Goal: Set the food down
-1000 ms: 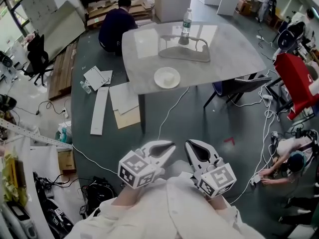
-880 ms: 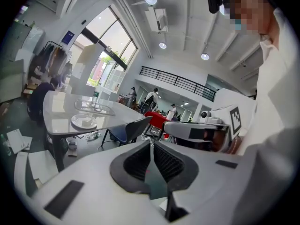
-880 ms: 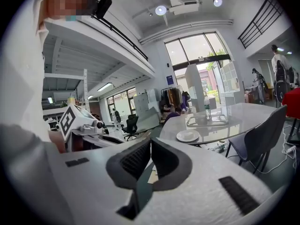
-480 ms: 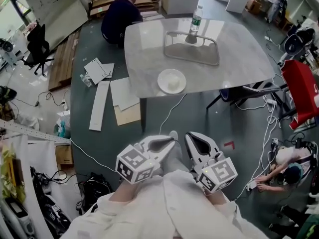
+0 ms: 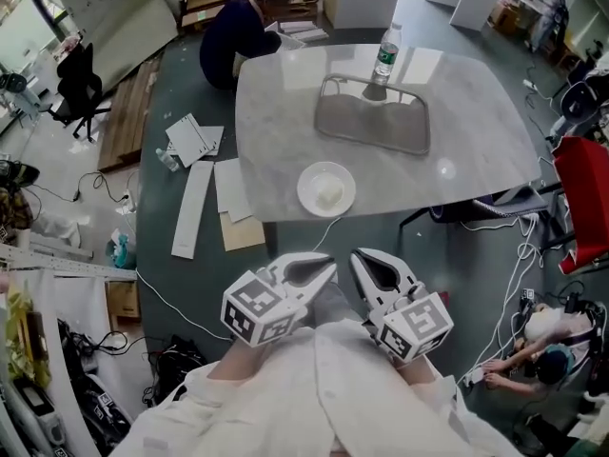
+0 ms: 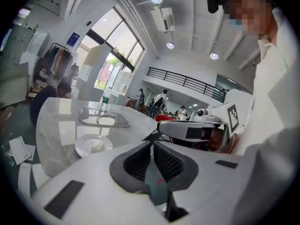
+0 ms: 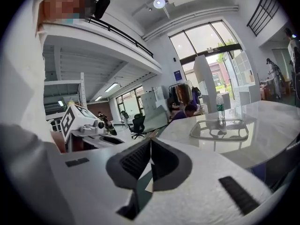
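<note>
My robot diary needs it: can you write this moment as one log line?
left gripper: shut, empty | right gripper: shut, empty | plate: on table, white food in it | tray: behind plate, empty

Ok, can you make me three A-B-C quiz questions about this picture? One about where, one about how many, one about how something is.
1. Where on the table is the white bowl? A by its far edge; B by its near edge; C under it.
2. How many bottles stand on the table? A none; B three; C one.
3. How are the left gripper and right gripper? A both shut, empty; B both wide open; C both holding the bowl.
Answers: B, it sits close to the edge nearest the grippers; C, one stands at the far side; A, each gripper view shows jaws together, nothing between.
</note>
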A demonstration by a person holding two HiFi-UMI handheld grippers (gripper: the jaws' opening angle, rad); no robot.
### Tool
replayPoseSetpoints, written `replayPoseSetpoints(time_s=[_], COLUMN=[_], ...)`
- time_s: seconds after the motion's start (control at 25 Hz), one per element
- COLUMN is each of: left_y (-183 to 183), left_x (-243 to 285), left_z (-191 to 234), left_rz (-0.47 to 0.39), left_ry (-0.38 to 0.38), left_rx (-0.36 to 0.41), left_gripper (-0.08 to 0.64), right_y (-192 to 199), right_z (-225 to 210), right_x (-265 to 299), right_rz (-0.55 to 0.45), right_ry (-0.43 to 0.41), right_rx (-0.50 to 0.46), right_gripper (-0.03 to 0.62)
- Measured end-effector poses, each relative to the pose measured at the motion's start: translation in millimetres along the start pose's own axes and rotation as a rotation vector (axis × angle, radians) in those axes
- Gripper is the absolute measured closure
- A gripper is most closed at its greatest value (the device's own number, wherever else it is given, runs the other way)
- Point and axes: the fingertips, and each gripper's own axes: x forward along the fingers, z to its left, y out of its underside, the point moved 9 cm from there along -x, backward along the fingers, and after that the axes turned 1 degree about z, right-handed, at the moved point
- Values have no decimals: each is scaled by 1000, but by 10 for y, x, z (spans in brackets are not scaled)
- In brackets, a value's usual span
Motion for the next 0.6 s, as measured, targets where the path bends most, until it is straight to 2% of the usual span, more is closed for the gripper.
replayPoseSetpoints(time_s=[0.32,0.6], left_y=[-520,-652], left_x=[576,870], left_z=[499,729], left_rz=[-55,-49], left_ry=[-70,-99], left_rx=[-3,-35], left_gripper=[529,529], right_y=[-363,-420], right_z=[-856,-1275], right_x=[445,670], right_rz=[30,52], right_ry=[-59,-98], right_rx=[-32,-15], right_gripper=[589,589])
